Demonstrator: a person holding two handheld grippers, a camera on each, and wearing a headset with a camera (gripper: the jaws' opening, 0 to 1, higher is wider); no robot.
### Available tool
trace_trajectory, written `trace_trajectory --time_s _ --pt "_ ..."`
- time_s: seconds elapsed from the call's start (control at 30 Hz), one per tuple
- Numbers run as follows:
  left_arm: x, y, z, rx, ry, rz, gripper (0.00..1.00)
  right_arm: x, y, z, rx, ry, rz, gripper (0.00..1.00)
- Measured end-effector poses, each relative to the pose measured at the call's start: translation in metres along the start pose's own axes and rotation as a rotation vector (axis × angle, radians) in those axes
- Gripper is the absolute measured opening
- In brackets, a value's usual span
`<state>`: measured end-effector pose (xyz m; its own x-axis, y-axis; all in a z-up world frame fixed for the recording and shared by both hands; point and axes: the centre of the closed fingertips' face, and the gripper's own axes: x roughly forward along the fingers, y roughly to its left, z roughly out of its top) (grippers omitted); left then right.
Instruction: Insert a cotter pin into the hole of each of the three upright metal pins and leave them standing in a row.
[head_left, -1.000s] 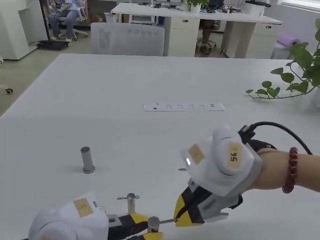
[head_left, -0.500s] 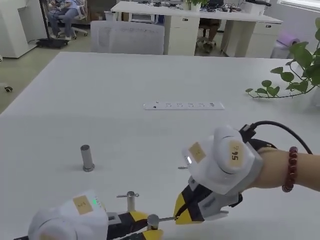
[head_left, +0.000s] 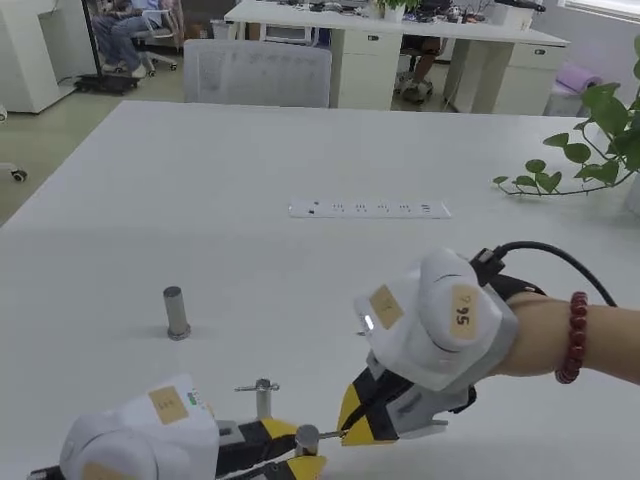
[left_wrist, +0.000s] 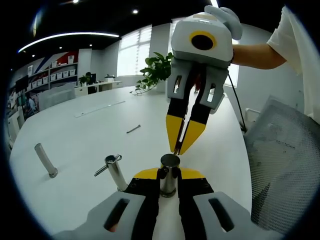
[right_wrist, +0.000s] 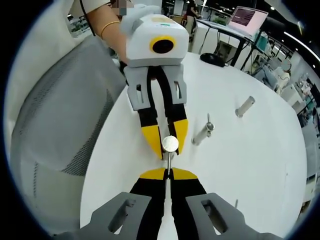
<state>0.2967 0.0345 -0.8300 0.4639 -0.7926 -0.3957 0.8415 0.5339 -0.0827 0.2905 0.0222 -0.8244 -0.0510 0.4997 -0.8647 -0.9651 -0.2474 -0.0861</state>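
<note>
While the head view shows the left gripper (head_left: 298, 458) clamped on a metal pin (head_left: 306, 438) near the front of the white table (head_left: 300, 260), a finished pin (head_left: 262, 396) and a bare pin (head_left: 176, 314) standing behind, the right gripper (head_left: 343, 436) pinches a cotter pin (head_left: 330, 436) at the clamped pin's head. From the left gripper view, we judge the cotter pin must enter the cross-hole squarely, with the metal pin kept steady. Through the right gripper view, the jaws grip the cotter pin; office desks (right_wrist: 227, 31) lie beyond.

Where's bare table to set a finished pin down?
Free: the stretch between the lone pin and the power strip, and beyond it toward the plant. Crowded: the near edge, where the left gripper and right gripper meet at the held pin, beside the finished pin.
</note>
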Motion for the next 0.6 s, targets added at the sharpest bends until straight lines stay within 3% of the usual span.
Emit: trace_trajectory --time_s 0.6 --pt "-0.0001 0.0001 0.0003 -0.009 -0.011 -0.002 0.11 0.0053 -0.0012 0.0089 -0.006 -0.007 -0.004 0.03"
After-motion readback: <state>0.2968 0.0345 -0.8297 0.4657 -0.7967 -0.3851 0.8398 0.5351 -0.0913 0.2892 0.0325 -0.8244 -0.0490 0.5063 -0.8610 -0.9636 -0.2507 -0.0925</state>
